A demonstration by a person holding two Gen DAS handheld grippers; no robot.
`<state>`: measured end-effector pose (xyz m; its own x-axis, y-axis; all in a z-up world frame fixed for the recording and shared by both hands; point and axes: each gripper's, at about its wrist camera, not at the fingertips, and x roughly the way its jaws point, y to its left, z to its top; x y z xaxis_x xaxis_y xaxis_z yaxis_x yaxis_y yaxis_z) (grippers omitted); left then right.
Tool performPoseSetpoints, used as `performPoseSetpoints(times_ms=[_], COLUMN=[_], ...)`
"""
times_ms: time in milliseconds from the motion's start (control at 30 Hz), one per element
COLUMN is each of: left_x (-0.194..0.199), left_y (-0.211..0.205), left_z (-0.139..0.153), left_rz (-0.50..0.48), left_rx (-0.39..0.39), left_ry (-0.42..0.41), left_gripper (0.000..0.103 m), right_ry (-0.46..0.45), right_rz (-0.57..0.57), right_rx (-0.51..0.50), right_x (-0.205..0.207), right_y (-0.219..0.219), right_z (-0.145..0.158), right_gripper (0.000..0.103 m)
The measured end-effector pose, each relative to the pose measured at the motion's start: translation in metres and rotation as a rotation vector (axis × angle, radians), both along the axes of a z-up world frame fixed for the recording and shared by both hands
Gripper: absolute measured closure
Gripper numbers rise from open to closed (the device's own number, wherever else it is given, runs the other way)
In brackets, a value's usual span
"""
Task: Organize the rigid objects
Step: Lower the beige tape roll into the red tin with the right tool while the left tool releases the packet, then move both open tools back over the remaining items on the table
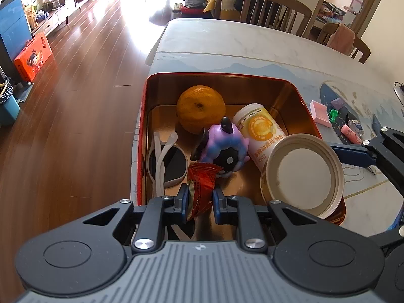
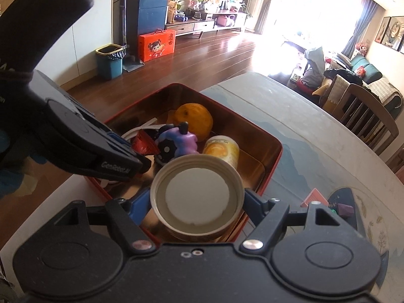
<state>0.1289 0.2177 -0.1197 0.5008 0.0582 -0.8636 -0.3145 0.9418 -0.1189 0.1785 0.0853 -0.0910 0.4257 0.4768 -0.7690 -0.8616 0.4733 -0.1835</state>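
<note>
Across the red tin (image 1: pixel 285 82) on the table (image 1: pixel 227 43), from left to right, lie white sunglasses (image 1: pixel 166 162), an orange (image 1: pixel 200 108), a purple toy figure (image 1: pixel 222 146) and a yellow-labelled bottle (image 1: pixel 260 131) on its side. These look already sorted. The left gripper (image 1: pixel 200 198) hangs over the tin's near edge, its fingers nearly closed on a red snack packet (image 1: pixel 202 184) that is not yet laid down. To the right, the right gripper (image 2: pixel 198 202) holds a wide round can (image 2: pixel 197 197), its pale end facing the camera, with the fingers spread wide against its sides, above the tin's near right corner. Outside the tin, farther right on the table, a pink box (image 1: pixel 320 113), a green peg (image 1: pixel 333 115) and a small pink item (image 1: pixel 352 133) remain, so the job seems well along but unfinished.
</note>
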Motion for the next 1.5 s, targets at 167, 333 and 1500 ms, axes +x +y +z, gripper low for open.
performPoseSetpoints(times_ms=[167, 333, 1500], left_x=[0.004, 0.006, -0.019], left_y=[-0.005, -0.009, -0.084], left_z=[-0.001, -0.003, 0.061], left_rz=[-0.006, -0.009, 0.071], left_rx=[0.004, 0.003, 0.113], left_ry=[0.012, 0.024, -0.152], left_gripper=[0.084, 0.083, 0.030], right_ry=[-0.004, -0.005, 0.072], right_rz=[0.007, -0.004, -0.068], right_rx=[0.002, 0.014, 0.238], right_x=[-0.001, -0.002, 0.017], right_y=[-0.003, -0.006, -0.120], right_z=[0.002, 0.002, 0.069], right_gripper=[0.024, 0.023, 0.002])
